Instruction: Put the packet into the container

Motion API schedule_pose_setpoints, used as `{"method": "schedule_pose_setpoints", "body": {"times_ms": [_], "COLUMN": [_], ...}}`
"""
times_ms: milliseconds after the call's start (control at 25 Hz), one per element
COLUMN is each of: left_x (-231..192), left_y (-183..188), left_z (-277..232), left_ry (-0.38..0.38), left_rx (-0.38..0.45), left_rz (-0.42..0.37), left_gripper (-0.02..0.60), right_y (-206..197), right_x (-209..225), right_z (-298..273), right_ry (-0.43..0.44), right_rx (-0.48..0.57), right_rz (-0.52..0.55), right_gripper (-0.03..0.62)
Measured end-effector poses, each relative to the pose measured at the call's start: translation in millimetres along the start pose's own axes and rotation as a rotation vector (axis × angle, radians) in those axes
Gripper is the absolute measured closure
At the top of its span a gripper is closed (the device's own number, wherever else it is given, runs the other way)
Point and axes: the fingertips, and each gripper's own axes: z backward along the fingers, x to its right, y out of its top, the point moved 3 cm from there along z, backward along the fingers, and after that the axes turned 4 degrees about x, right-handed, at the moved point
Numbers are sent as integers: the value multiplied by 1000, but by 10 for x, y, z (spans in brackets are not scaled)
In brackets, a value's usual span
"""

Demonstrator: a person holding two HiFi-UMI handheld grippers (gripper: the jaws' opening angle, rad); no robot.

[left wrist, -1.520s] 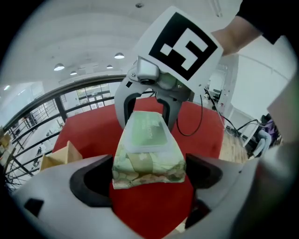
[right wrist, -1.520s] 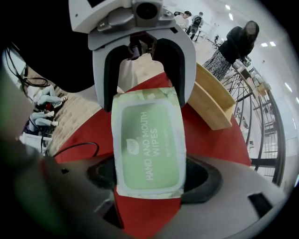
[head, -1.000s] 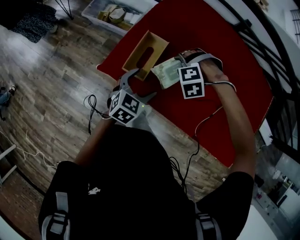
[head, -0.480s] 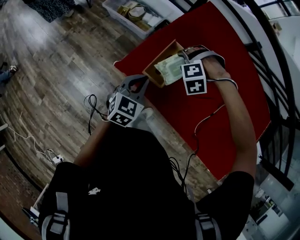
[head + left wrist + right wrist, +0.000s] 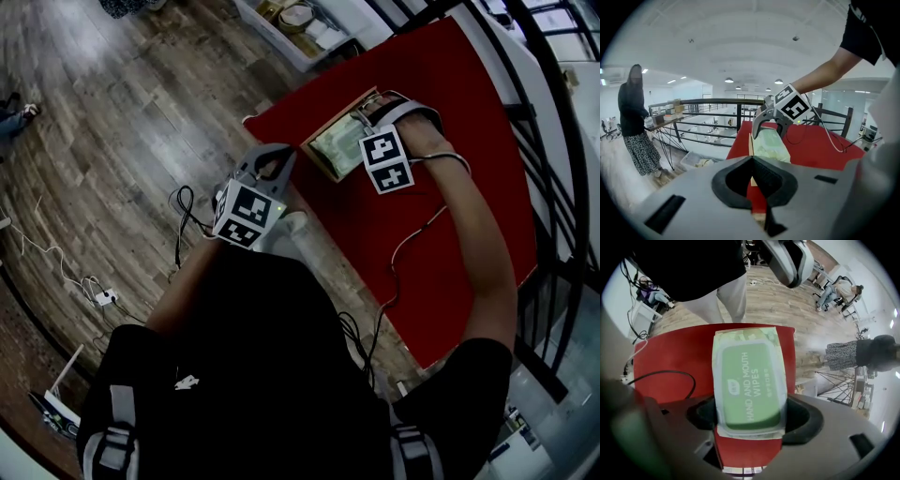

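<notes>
A pale green packet of wipes (image 5: pixel 749 380) sits crosswise between the wide-set jaws of my right gripper (image 5: pixel 752 413), whose pads press on its sides. In the head view the right gripper (image 5: pixel 364 122) holds the packet (image 5: pixel 337 141) over the open wooden container (image 5: pixel 322 159) at the red table's (image 5: pixel 450 244) near-left corner; I cannot tell whether the packet touches it. My left gripper (image 5: pixel 277 153) hangs just off the table's edge, shut and empty. In the left gripper view, beyond the left gripper (image 5: pixel 752 158), are the packet (image 5: pixel 771 145) and the container's thin wooden wall (image 5: pixel 751 143).
A clear plastic bin (image 5: pixel 300 19) with odds and ends stands on the wood floor beyond the table. Cables (image 5: pixel 183 211) trail on the floor at left. A black railing (image 5: pixel 553 141) runs past the table's far side. A person (image 5: pixel 635 117) stands off to the left.
My left gripper's jaws have closed with nothing in them. The right gripper has carried the packet from beside the container to over it.
</notes>
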Motion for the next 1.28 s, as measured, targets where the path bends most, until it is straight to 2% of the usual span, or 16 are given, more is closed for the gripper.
{"method": "schedule_pose_setpoints", "body": {"times_ms": [120, 440, 760, 920, 960, 1040, 1080, 1200, 1280], "left_x": [-48, -97, -127, -139, -157, -181, -180, -141, -106], "left_y": [18, 34, 34, 186, 236, 310, 336, 414, 463], "left_z": [74, 174, 109, 155, 188, 245, 260, 275, 289], "left_ry": [4, 16, 16, -6, -14, -29, -35, -59, -87], "left_rx": [1, 14, 44, 79, 92, 115, 125, 150, 163], "left_rz": [8, 25, 30, 22, 20, 14, 8, -5, -6], "left_gripper": [572, 572, 572, 572, 572, 572, 572, 572, 572], "right_y": [49, 109, -124, 90, 159, 279, 326, 406, 443], "right_x": [73, 72, 157, 241, 291, 369, 369, 249, 126], "right_z": [-53, -121, 161, 464, 575, 804, 901, 1118, 1222], "right_ry": [10, 35, -49, -168, -224, -363, -424, -573, -653], "right_rx": [-5, -13, 20, 117, 154, 226, 255, 323, 359], "right_rz": [35, 16, -116, -255, -310, -432, -498, -712, -857], "right_gripper": [203, 201, 201, 215, 262, 442, 480, 544, 560]}}
